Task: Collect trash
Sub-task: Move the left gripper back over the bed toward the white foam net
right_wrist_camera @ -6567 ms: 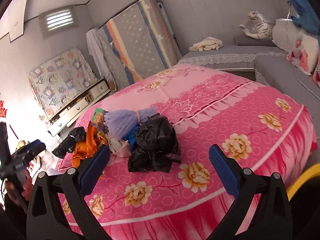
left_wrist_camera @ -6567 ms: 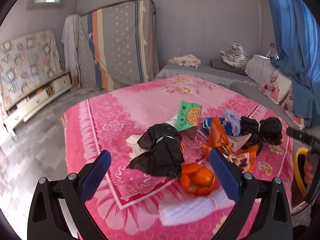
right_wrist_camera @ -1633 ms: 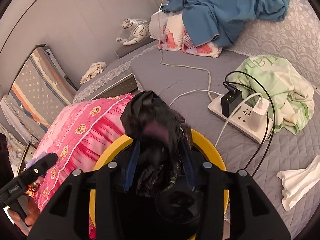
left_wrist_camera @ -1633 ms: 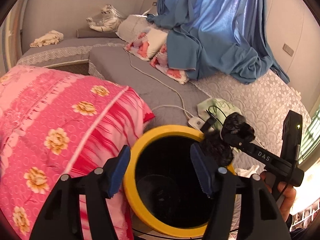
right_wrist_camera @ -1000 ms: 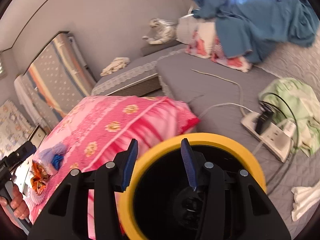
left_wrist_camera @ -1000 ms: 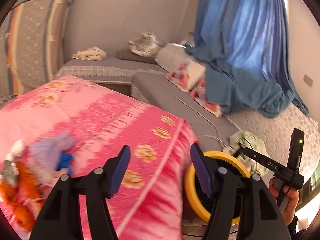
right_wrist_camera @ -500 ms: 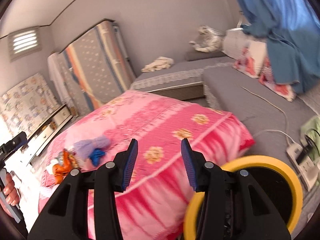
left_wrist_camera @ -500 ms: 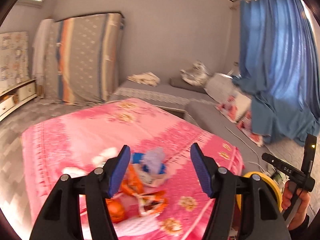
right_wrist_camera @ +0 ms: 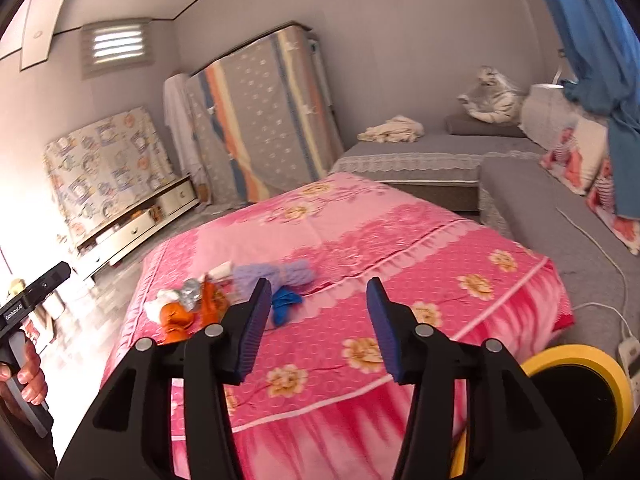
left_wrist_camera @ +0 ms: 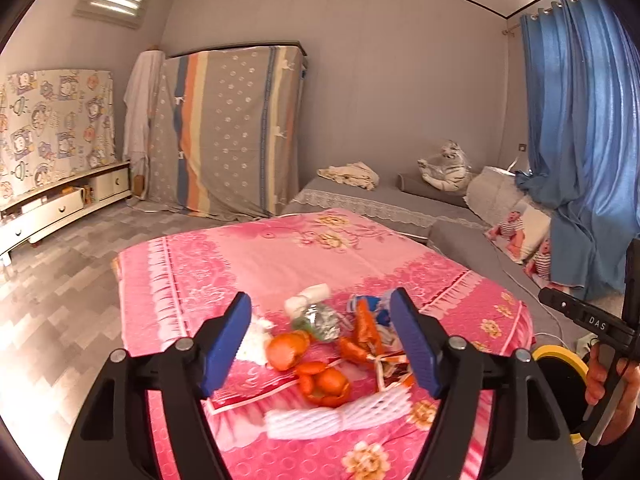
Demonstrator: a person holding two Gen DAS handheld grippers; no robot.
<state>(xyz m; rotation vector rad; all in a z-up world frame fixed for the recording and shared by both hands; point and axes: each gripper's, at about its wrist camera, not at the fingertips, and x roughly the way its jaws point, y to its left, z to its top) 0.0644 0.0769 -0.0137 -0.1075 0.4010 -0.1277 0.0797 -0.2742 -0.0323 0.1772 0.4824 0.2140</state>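
A heap of trash lies on the pink bedspread [left_wrist_camera: 248, 264]: orange peels [left_wrist_camera: 324, 384], an orange wrapper [left_wrist_camera: 362, 340], a silver foil wad [left_wrist_camera: 320, 318], white foam netting [left_wrist_camera: 340, 416], a blue scrap [right_wrist_camera: 285, 302] and a lilac net [right_wrist_camera: 272, 274]. My left gripper [left_wrist_camera: 320, 340] is open and empty, hovering near the heap. My right gripper [right_wrist_camera: 318, 320] is open and empty, above the bed's near side. The yellow-rimmed black bin [right_wrist_camera: 576, 392] stands on the floor at the bed's corner, also in the left wrist view [left_wrist_camera: 564, 376].
A grey sofa [left_wrist_camera: 400, 196] with a toy tiger [left_wrist_camera: 444, 168] runs along the far wall. Blue curtains [left_wrist_camera: 584, 140] hang at the right. A covered mattress [left_wrist_camera: 228, 128] leans on the wall. A power strip [right_wrist_camera: 630, 350] lies behind the bin.
The right gripper dropped a black bag into the bin and came back empty. Both grippers swung from the bin back toward the trash heap on the bed.
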